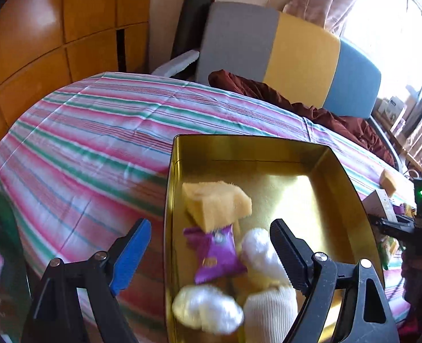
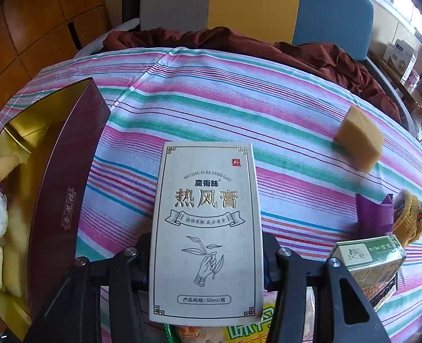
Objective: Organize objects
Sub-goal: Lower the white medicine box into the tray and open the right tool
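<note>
An open gold tin [image 1: 336, 177] with maroon outer walls [image 2: 68, 154] lies on the striped bed. Inside it are a yellow sponge block [image 1: 216, 203], a purple packet [image 1: 214, 254], white fluffy pieces [image 1: 208, 308] and a white ribbed sock-like item [image 1: 271, 311]. My left gripper [image 1: 208, 254] hangs open over the tin's near left corner, and nothing is pressed between its blue and black fingers. My right gripper [image 2: 208, 245] is shut on a white carton with gold lettering [image 2: 208, 223], held upright above the bed to the right of the tin.
A second sponge block [image 2: 359, 140], a purple packet [image 2: 374, 214], a yellow knitted item [image 2: 411, 217], a green carton [image 2: 371, 257] and snack packets [image 2: 239, 331] lie at the right. A brown blanket [image 1: 268, 88] is bunched against the grey, yellow and blue headboard [image 1: 302, 57]. A wooden wardrobe [image 1: 39, 43] stands at the left.
</note>
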Demonstrator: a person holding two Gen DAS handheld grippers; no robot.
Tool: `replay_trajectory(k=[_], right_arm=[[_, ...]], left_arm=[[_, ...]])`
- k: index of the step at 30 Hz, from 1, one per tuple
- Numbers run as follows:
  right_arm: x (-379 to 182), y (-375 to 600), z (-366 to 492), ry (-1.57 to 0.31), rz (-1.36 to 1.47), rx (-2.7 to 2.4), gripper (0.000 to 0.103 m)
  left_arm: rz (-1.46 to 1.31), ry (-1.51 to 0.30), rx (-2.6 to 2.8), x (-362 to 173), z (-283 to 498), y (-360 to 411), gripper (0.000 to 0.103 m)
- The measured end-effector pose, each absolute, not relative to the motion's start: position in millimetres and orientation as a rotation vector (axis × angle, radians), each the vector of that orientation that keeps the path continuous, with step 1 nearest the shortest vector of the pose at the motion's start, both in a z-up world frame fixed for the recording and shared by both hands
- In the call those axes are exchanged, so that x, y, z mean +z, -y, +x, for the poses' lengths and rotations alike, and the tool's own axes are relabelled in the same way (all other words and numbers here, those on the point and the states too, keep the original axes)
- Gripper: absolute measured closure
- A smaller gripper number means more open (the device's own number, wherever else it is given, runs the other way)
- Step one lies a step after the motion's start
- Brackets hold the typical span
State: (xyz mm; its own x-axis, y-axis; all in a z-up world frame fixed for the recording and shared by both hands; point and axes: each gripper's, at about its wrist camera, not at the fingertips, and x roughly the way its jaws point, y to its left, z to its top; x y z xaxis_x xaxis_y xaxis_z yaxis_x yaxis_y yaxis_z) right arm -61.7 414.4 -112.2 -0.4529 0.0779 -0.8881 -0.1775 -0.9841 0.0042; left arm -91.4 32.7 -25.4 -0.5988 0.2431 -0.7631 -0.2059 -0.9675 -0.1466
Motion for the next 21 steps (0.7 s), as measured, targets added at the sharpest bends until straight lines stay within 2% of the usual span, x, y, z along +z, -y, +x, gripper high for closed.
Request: replay_trajectory(k=[5, 11, 21], right_arm=[[-67.1, -403.8, -60.6, -0.186, -1.411, 2.59, 0.051], [-13.9, -321.0, -75.0, -0.133, -1.383, 2.806, 0.051], [-74.4, -218.1, -153.3, -0.154, -1.719, 2.678, 0.051]], left_arm=[[-1.222, 0.077, 2.615, -21.8, -74.5, -19.0, 0.016], [-1.205, 0.115, 2.618, -22.6, -65.7, -6.0, 0.016], [-1.192, 0.187, 2.642, -24.5, -55.1, 24.8, 0.014]])
